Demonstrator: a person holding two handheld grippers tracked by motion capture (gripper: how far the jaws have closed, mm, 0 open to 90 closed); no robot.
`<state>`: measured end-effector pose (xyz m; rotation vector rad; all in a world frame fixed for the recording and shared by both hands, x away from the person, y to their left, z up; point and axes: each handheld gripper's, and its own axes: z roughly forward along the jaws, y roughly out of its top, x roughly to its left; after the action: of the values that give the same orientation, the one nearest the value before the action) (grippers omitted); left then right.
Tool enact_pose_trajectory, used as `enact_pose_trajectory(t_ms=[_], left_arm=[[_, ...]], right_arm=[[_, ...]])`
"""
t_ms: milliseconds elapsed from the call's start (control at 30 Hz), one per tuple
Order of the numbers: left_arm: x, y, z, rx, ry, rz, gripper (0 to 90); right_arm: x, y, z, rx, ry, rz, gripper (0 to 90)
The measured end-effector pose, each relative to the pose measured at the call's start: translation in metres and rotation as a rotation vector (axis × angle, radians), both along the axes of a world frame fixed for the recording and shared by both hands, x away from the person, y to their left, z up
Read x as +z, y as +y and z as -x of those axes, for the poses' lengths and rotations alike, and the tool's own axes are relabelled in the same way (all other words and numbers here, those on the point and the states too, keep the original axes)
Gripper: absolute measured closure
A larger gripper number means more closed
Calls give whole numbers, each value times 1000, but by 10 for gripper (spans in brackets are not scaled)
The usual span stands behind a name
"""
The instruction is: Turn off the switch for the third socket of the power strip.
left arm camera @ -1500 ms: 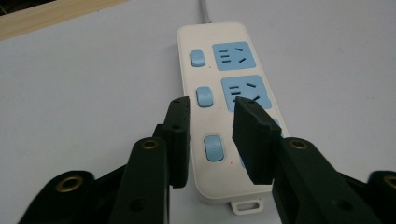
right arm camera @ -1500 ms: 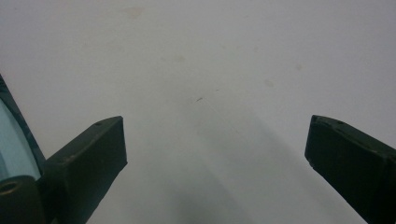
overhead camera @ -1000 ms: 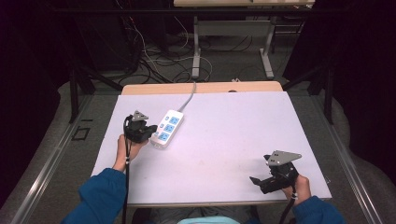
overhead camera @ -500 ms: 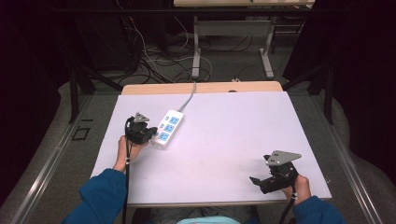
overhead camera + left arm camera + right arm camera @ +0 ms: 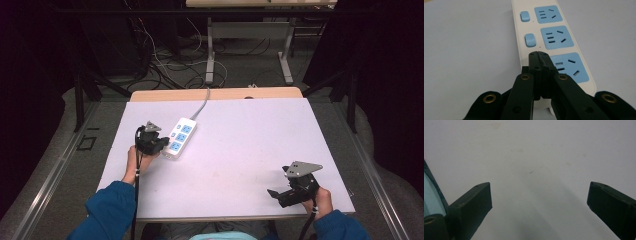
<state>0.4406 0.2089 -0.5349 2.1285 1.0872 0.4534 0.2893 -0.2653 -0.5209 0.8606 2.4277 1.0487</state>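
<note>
Power strip (image 5: 179, 138) lies flat on the table (image 5: 240, 135), in the left half, nearer the far edge than the near one. Long axis runs diagonal: near end points toward the near-left corner, far end toward the far edge, where its grey cord (image 5: 202, 106) leaves and runs over the far edge. One strip, one cord. In the left gripper view the strip (image 5: 554, 40) shows three blue sockets in a row along its length. Two blue switches show beside the two farther sockets; the spot beside the nearest socket is hidden behind the jaws.

Left gripper (image 5: 159, 145) sits at the strip's near end, on its left long side. Jaws pressed together, nothing between them. In the left gripper view the closed tips (image 5: 538, 53) sit over the white casing just beside the nearest socket, in line with the switch row. Contact with the casing: can't tell.

Right gripper (image 5: 273, 192) is well apart from the strip, near the table's near-right corner, held low over bare surface. Jaws spread wide, nothing between them (image 5: 539, 195).

Two grippers, one per hand, blue sleeves (image 5: 107, 210) coming in over the near edge.
</note>
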Motion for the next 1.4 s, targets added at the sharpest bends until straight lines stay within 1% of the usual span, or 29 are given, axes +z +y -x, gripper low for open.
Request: enact_pose_trajectory(t_ms=[100, 133, 233, 267, 300, 333, 400, 467, 533, 567, 733, 800, 900, 1000, 1067, 1100, 1133, 1200, 1300, 1367, 1400], left_arm=[[0, 1, 0, 1, -1, 4, 900], [-1, 1, -1, 3, -19, 8, 900], [-2, 1, 0, 5, -18, 8, 900], [-1, 1, 0, -3, -1, 3, 900], [-1, 1, 0, -3, -1, 3, 900], [-1, 1, 0, 0, -17, 6, 900], [-1, 2, 0, -3, 1, 9, 900], [-1, 2, 0, -4, -1, 7, 900], [-1, 1, 0, -2, -15, 4, 900], [-1, 1, 1, -4, -8, 1, 900], [-2, 1, 1, 1, -16, 6, 900], [-1, 1, 1, -1, -4, 6, 900], [-1, 2, 1, -4, -3, 5, 900], [-1, 2, 1, 1, -1, 10, 900], [-1, 2, 1, 1, -2, 9, 900], [-1, 2, 1, -3, -2, 6, 900], [-1, 2, 1, -3, -2, 6, 900], [-1, 2, 1, -3, -8, 8, 900], [-2, 1, 1, -2, -12, 5, 900], [-2, 1, 1, 0, -13, 6, 900], [-2, 1, 1, 2, -8, 9, 900]], right_arm=[[0, 0, 0, 0, -2, 1, 51], [0, 0, 0, 0, 0, 0, 51], [0, 0, 0, -1, 6, 1, 49], [0, 0, 0, -4, 9, 1, 49], [0, 0, 0, -4, 6, 1, 49], [0, 0, 0, -3, 10, 1, 48], [0, 0, 0, -9, 8, -2, 48], [0, 0, 0, -9, 12, -4, 48], [0, 0, 0, -8, 15, -3, 48], [0, 0, 0, -9, 15, -3, 47], [0, 0, 0, -13, 12, -6, 47], [0, 0, 0, -10, 17, -4, 47], [0, 0, 0, -16, 11, -4, 48], [0, 0, 0, -15, 18, -3, 48], [0, 0, 0, -15, 19, -3, 48], [0, 0, 0, -13, 29, 6, 47], [0, 0, 0, -15, 19, -4, 47], [0, 0, 0, -12, 16, 1, 47], [0, 0, 0, -16, 19, 0, 48], [0, 0, 0, -15, 27, 7, 47], [0, 0, 0, -14, 27, 7, 47]])
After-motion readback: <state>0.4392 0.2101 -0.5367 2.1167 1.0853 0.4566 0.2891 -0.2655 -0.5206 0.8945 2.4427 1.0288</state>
